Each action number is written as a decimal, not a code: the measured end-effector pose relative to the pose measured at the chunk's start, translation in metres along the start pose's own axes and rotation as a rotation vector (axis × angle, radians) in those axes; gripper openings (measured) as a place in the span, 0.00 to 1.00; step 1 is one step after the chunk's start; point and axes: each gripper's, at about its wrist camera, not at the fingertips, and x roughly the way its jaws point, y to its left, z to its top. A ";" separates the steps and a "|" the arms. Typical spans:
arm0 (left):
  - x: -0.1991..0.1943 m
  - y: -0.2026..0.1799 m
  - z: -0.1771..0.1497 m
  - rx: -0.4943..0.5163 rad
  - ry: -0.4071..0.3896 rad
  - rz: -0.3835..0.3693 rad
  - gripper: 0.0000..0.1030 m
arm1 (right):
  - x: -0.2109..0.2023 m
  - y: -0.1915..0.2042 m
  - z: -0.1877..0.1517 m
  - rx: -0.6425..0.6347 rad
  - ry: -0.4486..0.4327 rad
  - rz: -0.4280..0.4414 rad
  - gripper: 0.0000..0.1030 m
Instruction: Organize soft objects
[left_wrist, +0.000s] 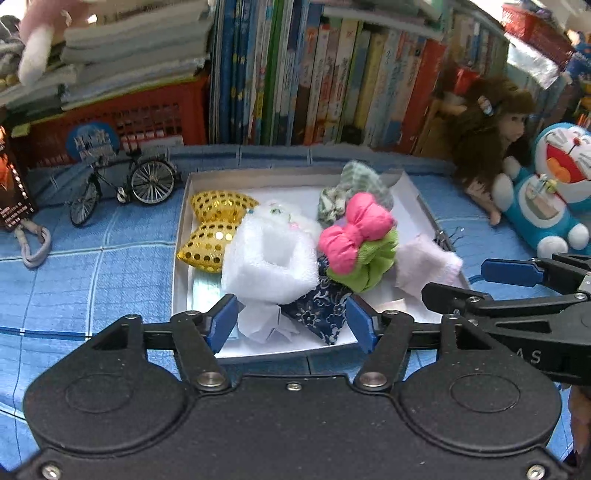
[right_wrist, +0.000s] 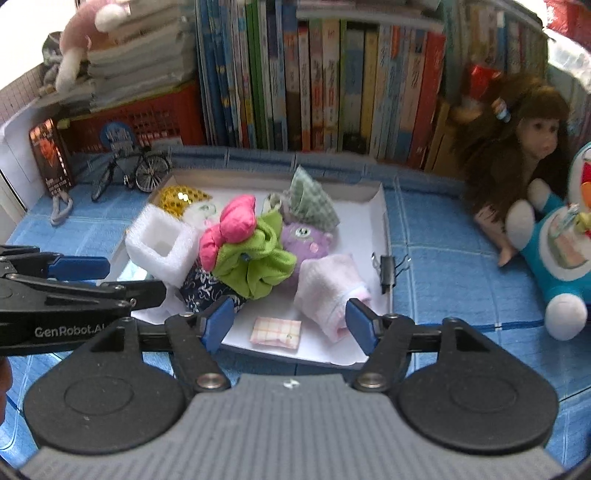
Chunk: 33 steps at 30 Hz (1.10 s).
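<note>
A shallow white box (left_wrist: 180, 254) (right_wrist: 373, 221) on the blue checked cloth holds several soft things. These include a gold sequin bow (left_wrist: 212, 229), a white foam block (left_wrist: 269, 258) (right_wrist: 159, 247), a pink bow (left_wrist: 351, 232) (right_wrist: 231, 229) on a green scrunchie (left_wrist: 369, 262) (right_wrist: 258, 262), a blue floral cloth (left_wrist: 321, 306) and a folded pink-white cloth (left_wrist: 424, 262) (right_wrist: 328, 288). My left gripper (left_wrist: 291, 319) (right_wrist: 122, 278) hovers open over the box's near edge, pads touching nothing. My right gripper (right_wrist: 291, 321) (left_wrist: 476, 284) hangs open above a small pink checked packet (right_wrist: 275, 330).
Books stand in a row behind the box (left_wrist: 314, 74). A model bicycle (left_wrist: 122, 188) and a red basket (left_wrist: 122, 122) are at the back left. A long-haired doll (right_wrist: 517, 155) and a blue cat plush (left_wrist: 546, 192) lie to the right. A black binder clip (right_wrist: 388, 269) rests beside the box.
</note>
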 end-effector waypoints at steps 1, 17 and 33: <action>-0.007 -0.002 -0.002 0.003 -0.017 -0.001 0.64 | -0.005 -0.001 -0.001 0.002 -0.018 0.000 0.78; -0.097 -0.011 -0.082 0.099 -0.304 -0.002 0.77 | -0.099 -0.006 -0.073 -0.070 -0.361 -0.028 0.86; -0.121 0.000 -0.172 -0.007 -0.408 0.031 0.79 | -0.123 -0.001 -0.162 -0.056 -0.579 -0.088 0.95</action>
